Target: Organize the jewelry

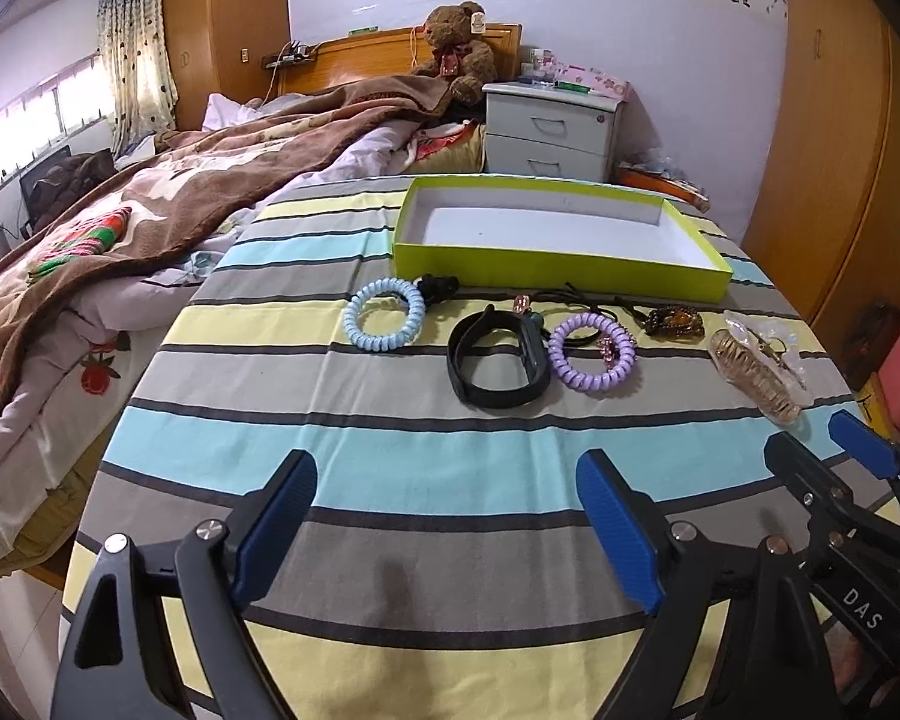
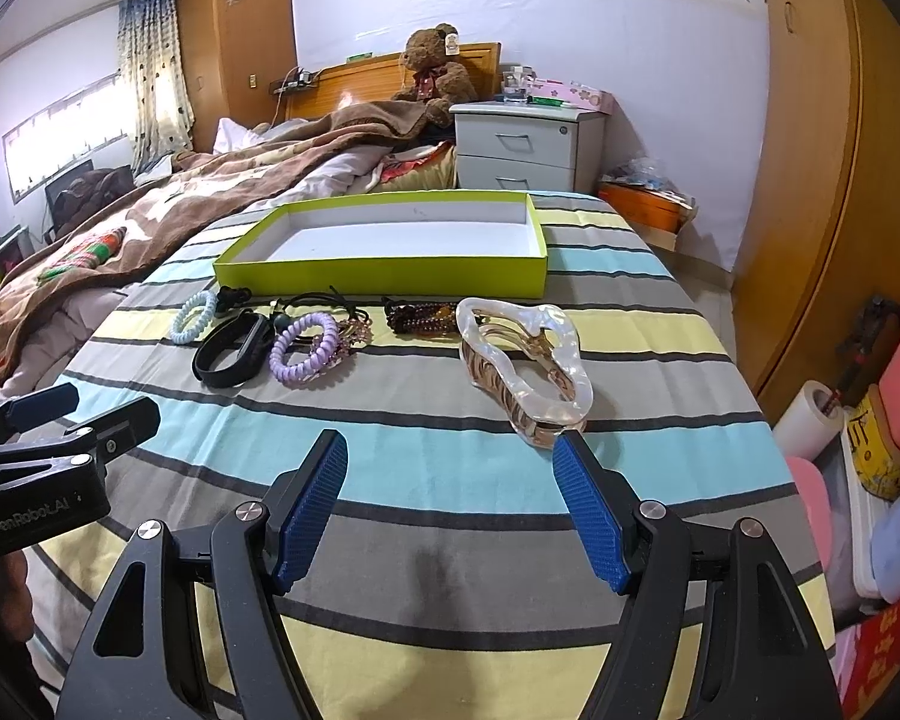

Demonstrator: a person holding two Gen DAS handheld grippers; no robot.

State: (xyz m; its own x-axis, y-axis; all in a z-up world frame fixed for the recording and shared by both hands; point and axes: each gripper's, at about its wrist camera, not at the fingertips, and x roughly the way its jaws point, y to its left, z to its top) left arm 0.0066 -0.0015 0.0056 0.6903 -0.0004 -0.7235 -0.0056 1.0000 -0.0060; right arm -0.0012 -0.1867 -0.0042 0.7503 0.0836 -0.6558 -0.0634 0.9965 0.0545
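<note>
2 claws (image 1: 447,492) (image 2: 450,468) gape; 2 coil ties (image 1: 384,315) (image 1: 592,353), 1 tray (image 1: 558,267)

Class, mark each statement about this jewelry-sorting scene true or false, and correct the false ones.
1. The green box already holds a bracelet. False: it holds nothing.
2. The purple coil band lies beside the black wristband. True.
3. The right tool grips the clear hair claw. False: it is open, and the claw lies on the striped cloth.
4. The left tool is open and holds nothing. True.
5. The blue coil band sits inside the box. False: it lies in front of it.
</note>
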